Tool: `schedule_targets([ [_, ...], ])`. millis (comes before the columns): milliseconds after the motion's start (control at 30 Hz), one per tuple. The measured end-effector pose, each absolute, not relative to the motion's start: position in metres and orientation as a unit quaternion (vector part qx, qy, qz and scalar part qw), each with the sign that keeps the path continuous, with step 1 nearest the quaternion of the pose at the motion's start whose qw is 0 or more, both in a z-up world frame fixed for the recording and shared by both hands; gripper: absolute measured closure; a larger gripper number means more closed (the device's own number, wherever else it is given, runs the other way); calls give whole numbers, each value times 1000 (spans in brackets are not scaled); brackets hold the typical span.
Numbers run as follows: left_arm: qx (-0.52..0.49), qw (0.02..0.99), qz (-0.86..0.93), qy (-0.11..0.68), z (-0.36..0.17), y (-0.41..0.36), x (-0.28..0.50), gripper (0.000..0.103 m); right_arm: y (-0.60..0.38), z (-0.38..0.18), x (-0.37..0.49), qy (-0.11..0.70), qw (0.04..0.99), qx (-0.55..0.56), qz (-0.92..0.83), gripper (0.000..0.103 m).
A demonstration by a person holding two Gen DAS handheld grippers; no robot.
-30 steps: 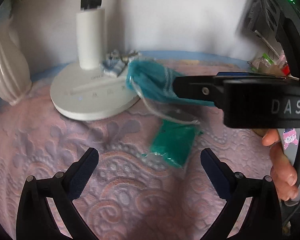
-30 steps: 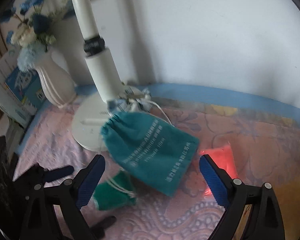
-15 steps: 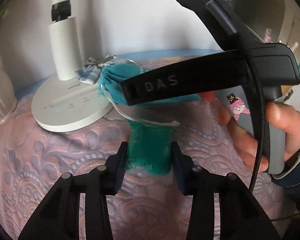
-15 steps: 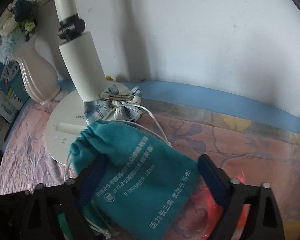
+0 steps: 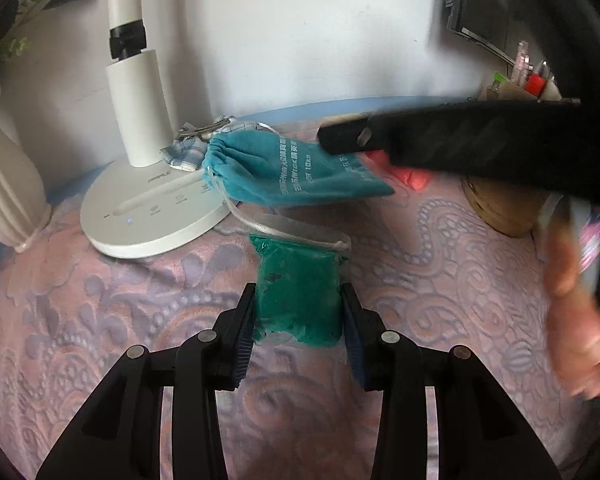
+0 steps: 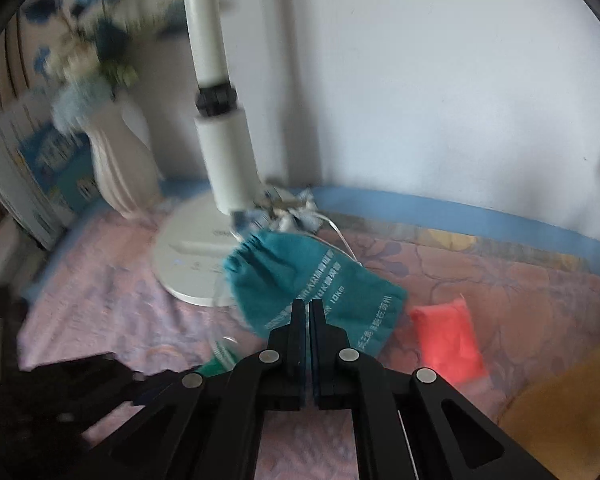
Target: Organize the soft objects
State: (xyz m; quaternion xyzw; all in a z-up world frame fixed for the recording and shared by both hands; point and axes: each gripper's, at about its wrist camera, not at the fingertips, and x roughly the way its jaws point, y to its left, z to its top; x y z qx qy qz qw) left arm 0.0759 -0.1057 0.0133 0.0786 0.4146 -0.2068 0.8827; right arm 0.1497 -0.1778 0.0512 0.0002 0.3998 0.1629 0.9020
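My left gripper is shut on a dark green soft packet that lies on the pink patterned cloth. My right gripper is shut on the near edge of a teal drawstring pouch with white print; the pouch also shows in the left wrist view, its white cord trailing over the green packet. A red soft packet lies to the right of the pouch. The right gripper's body crosses the left wrist view.
A white desk lamp stands behind the pouch, with a checked cloth bow and keys on its base. A white ribbed vase stands at the left. A yellowish round object sits at the right. The wall is close behind.
My right gripper has closed on the teal pouch's edge. My left gripper stays shut on the green packet, having closed on it within the last second.
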Motion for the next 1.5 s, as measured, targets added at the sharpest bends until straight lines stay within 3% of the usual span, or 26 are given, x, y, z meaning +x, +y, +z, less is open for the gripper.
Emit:
schedule_targets([
  [100, 73, 885, -193, 419, 18, -94, 56, 67, -184, 56, 143, 428, 883, 20, 192, 99],
  [133, 71, 885, -186, 420, 19, -88, 49, 67, -184, 54, 142, 440, 876, 23, 195, 93],
  [200, 58, 889, -171, 421, 21, -72, 35, 67, -182, 45, 138, 453, 869, 24, 198, 78],
  [267, 45, 894, -145, 421, 20, -55, 24, 67, -178, 33, 131, 449, 876, 2, 179, 38],
  [333, 24, 899, -101, 425, 15, -35, 24, 67, -174, 23, 127, 445, 878, -16, 176, 35],
  [467, -42, 906, -65, 416, 14, -4, 21, 67, -154, -1, 133, 447, 880, -86, 136, 35],
  [667, -6, 919, -34, 393, 14, -11, 21, 67, -143, -2, 164, 431, 890, -106, 101, 37],
  [700, 6, 919, -37, 393, 14, -14, 19, 67, -143, -2, 172, 432, 891, -97, 102, 42],
  [767, 24, 919, -38, 391, 10, -20, 21, 67, -142, 0, 180, 433, 891, -84, 109, 68],
  [833, 33, 920, -39, 388, 10, -22, 25, 67, -141, 5, 179, 425, 894, -79, 120, 87],
  [933, 28, 921, -43, 386, 11, -20, 31, 67, -139, 16, 164, 410, 899, -79, 134, 101],
  [1167, 7, 920, -45, 389, 9, -13, 35, 67, -165, 53, 69, 372, 908, -77, 178, 101],
  [1333, 16, 921, -48, 386, 9, -17, 35, 67, -169, 24, 14, 438, 869, -105, 203, 100],
  [1500, 19, 920, -46, 390, 8, -17, 35, 66, -178, 8, -25, 480, 839, -75, 246, 93],
])
